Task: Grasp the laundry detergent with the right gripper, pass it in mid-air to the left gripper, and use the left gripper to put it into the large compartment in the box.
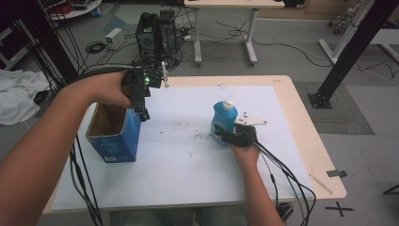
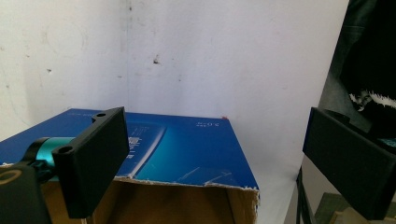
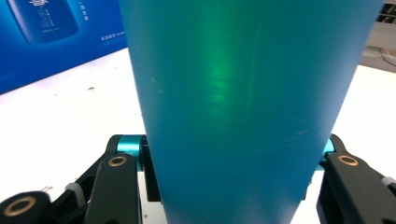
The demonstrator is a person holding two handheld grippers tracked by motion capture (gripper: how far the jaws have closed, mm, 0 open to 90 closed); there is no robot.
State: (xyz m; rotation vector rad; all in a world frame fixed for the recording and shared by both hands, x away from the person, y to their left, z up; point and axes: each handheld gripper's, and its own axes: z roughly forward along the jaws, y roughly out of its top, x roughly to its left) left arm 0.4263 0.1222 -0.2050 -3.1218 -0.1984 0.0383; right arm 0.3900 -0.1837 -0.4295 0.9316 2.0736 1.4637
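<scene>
A blue bottle [image 1: 223, 121] with a white cap stands upright on the white mat, right of the middle. My right gripper [image 1: 234, 135] is shut on its lower body from the near side. In the right gripper view the bottle [image 3: 252, 102] stands close between the black fingers [image 3: 119, 186]. An open-topped blue cardboard box [image 1: 115, 132] stands at the mat's left side. My left gripper [image 1: 142, 112] hangs open, pointing down over the box's right wall. In the left gripper view its jaws stand wide apart above the box's torn rim [image 2: 187, 179], with nothing held.
The white mat [image 1: 188, 160] covers most of the wooden table [image 1: 308, 141]. Beyond the far edge stand computer towers [image 1: 157, 33] and loose cables on the floor. A black frame post [image 1: 348, 52] rises at the right, and a white cloth [image 1: 16, 96] lies at the left.
</scene>
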